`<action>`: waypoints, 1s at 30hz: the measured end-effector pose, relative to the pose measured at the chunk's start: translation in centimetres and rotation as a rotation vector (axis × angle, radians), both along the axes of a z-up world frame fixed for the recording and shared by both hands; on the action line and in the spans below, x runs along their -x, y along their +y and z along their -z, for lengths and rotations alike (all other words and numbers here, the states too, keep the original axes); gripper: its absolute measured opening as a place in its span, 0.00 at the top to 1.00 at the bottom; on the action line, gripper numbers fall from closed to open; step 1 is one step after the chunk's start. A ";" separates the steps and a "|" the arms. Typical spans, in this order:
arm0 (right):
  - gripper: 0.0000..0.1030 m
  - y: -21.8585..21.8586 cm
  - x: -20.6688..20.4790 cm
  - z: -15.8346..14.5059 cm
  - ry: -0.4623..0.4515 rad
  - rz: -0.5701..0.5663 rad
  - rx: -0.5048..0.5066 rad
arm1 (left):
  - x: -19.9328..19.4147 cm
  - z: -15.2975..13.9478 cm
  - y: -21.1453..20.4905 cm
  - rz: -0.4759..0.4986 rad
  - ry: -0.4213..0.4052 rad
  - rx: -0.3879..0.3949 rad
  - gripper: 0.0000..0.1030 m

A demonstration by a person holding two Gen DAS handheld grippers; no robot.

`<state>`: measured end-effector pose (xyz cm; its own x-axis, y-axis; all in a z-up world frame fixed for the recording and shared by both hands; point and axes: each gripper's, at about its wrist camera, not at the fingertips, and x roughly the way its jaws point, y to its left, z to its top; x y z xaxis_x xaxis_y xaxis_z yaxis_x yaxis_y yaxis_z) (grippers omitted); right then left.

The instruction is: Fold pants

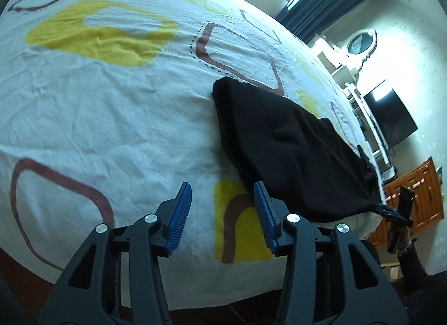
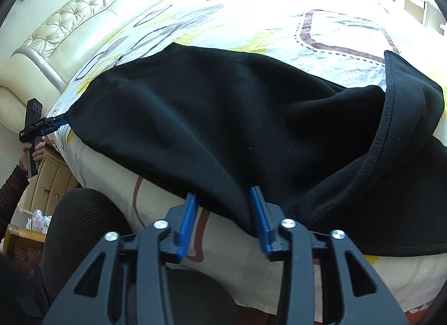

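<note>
The left claw [image 1: 223, 209] hangs spread wide over the bed [image 1: 111, 115], gripping nothing. The black pants [image 1: 293, 143] lie on the sheet at its two o'clock, their near edge just beside its right finger. The right claw [image 2: 223, 213] gapes too, with the pants' edge showing between its fingers, unpinched.

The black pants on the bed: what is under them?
Under the black pants lies the patterned bedsheet, visible all around them. The part of the sheet directly beneath is covered, so anything there cannot be seen.
</note>
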<state>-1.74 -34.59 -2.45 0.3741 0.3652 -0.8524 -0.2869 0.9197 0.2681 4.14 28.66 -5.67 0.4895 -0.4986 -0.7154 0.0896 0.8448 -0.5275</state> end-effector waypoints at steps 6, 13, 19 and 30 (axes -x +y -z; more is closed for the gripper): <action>0.50 -0.3 1.1 -1.2 -0.028 0.026 -0.039 | 0.2 2.3 -2.5 -0.135 0.099 0.153 0.56; 0.38 -5.0 2.9 -3.6 -0.103 0.212 -0.103 | 2.7 2.7 -0.3 -0.401 0.135 0.337 0.54; 0.38 -7.6 2.4 -2.7 -0.066 0.334 -0.207 | 2.2 2.1 -3.2 -0.379 0.134 0.263 0.46; 0.38 -6.9 2.2 -2.7 -0.062 0.304 -0.216 | 2.6 1.3 -4.0 -0.465 0.125 0.267 0.45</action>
